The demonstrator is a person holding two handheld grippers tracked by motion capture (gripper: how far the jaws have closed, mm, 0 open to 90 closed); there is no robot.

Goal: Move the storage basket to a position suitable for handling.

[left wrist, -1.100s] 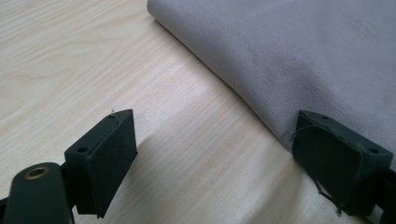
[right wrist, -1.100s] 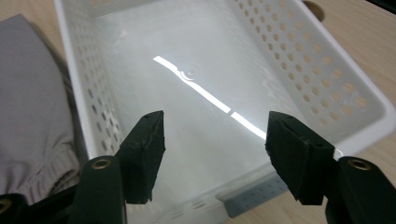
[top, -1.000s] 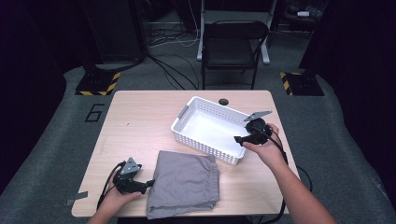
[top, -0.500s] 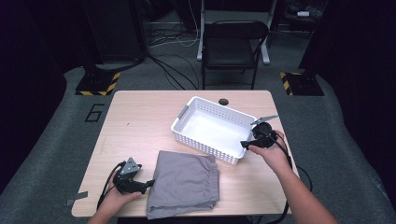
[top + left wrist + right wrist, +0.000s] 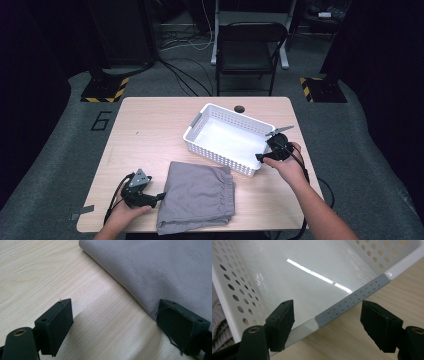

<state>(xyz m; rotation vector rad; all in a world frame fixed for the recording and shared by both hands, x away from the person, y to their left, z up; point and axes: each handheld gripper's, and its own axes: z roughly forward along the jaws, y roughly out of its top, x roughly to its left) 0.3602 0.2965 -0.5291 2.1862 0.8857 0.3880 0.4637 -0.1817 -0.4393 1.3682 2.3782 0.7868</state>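
A white perforated basket stands at the table's right middle; its inside holds nothing. My right gripper sits at the basket's near right end. Its jaws have just been opening and stand open astride the rim's grey grip strip, pads clear of it. A folded grey cloth lies flat at the front of the table. My left gripper rests at the cloth's left edge, open: one pad over the cloth, the other over bare wood.
The wooden table has a small dark hole just behind the basket. A black folding chair stands beyond the far edge. Yellow-and-black striped bases sit on the floor at the back left and right.
The right gripper's jaws have spread apart at the basket's end, and that hand has eased slightly toward the person. The left gripper, the cloth and the basket have stayed put.
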